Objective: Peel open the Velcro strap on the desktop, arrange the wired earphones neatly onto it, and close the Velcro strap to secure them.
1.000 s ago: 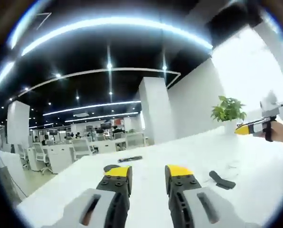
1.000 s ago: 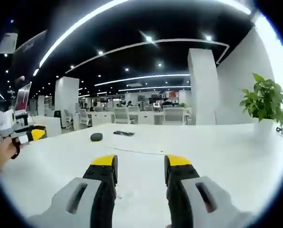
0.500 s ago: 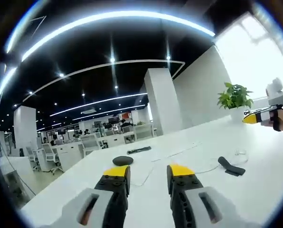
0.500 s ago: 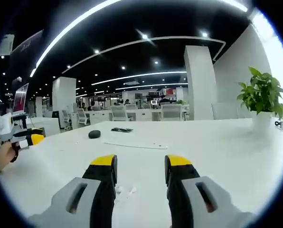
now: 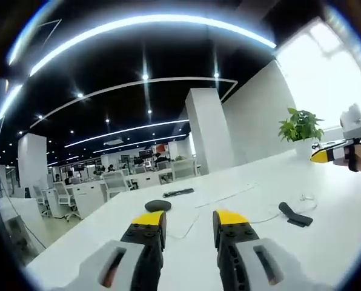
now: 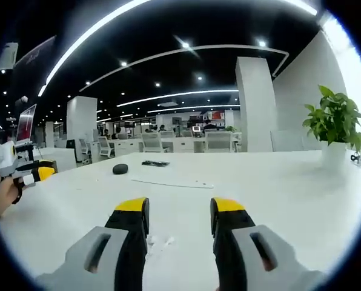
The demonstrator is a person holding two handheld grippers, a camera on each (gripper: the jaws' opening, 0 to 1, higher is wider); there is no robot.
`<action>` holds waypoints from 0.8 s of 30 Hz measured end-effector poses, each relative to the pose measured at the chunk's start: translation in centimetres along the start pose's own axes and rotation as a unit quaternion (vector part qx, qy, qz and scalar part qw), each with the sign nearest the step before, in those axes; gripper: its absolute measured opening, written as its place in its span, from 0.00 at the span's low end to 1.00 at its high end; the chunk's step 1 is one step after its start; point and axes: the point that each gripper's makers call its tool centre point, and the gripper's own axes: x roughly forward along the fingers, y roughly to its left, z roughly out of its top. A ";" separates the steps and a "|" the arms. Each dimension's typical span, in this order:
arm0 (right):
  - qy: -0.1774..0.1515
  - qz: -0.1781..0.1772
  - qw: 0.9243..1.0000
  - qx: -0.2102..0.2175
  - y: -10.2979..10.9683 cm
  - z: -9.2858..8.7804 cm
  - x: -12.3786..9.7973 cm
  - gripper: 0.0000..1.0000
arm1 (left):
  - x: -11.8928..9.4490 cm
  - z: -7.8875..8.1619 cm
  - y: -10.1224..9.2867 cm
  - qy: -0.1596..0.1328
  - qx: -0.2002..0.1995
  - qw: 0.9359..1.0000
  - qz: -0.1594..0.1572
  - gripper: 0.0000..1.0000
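Both grippers hover above the white surface (image 5: 350,242), presumably poised before the peeling step begins. Left gripper (image 5: 188,219): fingers apart, empty. Right gripper (image 6: 179,206): fingers apart, empty. One dark Velcro strap (image 5: 294,214) lies flat on the surface, untouched, well right of the left gripper, with one thin earphone cable (image 5: 262,216) beside it. One potted plant (image 6: 335,124) stands at the far edge.
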 end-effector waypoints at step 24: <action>0.005 0.009 1.000 -0.006 0.4 -0.4 0.1 0.42 | -0.3 0.5 0.7 -0.007 -0.014 1.000 0.004 0.34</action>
